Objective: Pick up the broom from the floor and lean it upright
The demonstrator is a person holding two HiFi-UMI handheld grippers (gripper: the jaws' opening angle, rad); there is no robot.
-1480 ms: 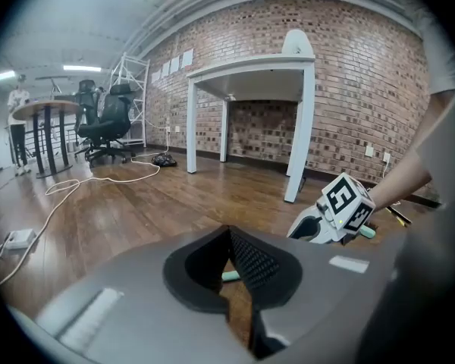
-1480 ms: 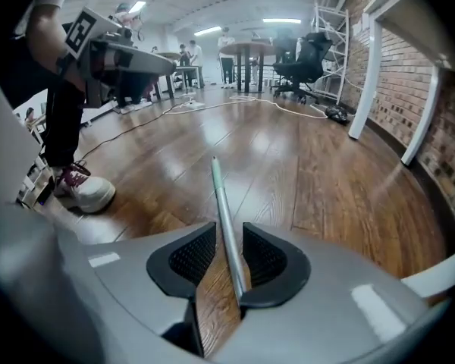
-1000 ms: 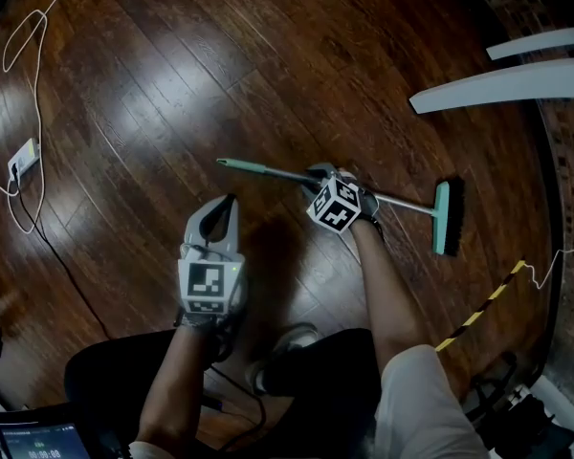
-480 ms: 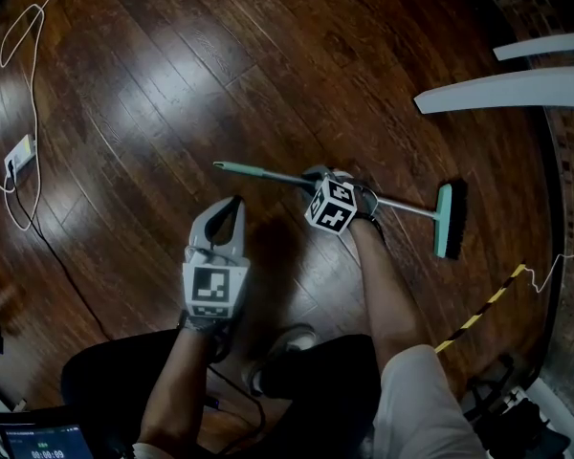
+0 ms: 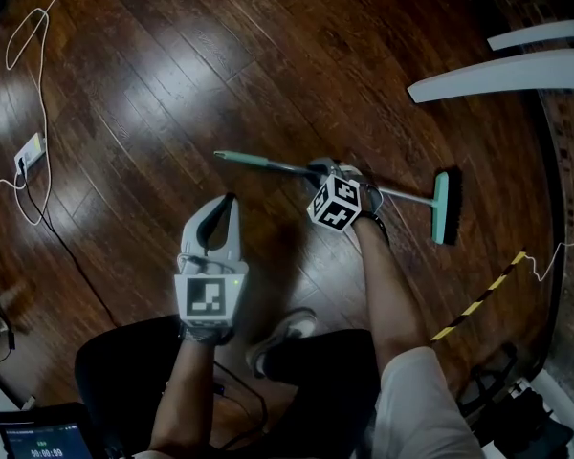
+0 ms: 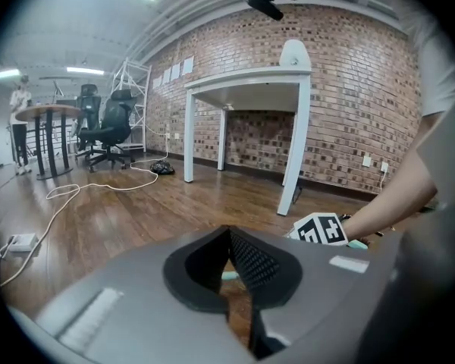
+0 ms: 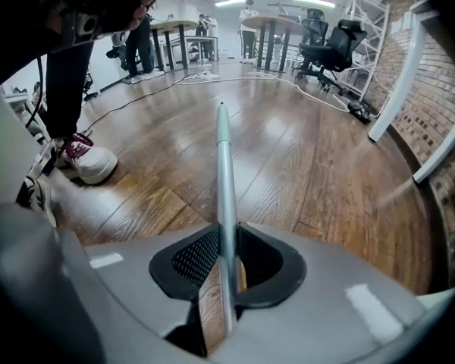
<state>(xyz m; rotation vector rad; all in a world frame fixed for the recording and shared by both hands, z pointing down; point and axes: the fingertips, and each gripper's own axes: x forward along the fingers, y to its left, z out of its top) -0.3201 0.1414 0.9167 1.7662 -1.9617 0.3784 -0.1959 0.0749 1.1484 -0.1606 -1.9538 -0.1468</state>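
Note:
The broom lies across the dark wood floor, its teal-tipped metal handle [image 5: 268, 163] running right to a teal head [image 5: 445, 207] with black bristles. My right gripper [image 5: 325, 172] points steeply down over the middle of the handle. Its jaws are closing, and in the right gripper view the handle [image 7: 223, 150] runs straight between the pads of the right gripper [image 7: 226, 241], which touch it on both sides. My left gripper [image 5: 231, 199] is shut on nothing, just on the near side of the handle's left part. In the left gripper view the left gripper [image 6: 228, 230] has its tips together.
A white power strip [image 5: 31, 151] and its cables lie at the far left. White table tops [image 5: 497, 76] reach in at the upper right by the brick wall. Yellow-black tape [image 5: 478, 304] crosses the floor at right. The person's shoe [image 5: 282, 338] stands below the grippers.
The right gripper's jaws have drawn in onto the broom handle. Both grippers have come up slightly, and the broom's head end sits a little higher in the view.

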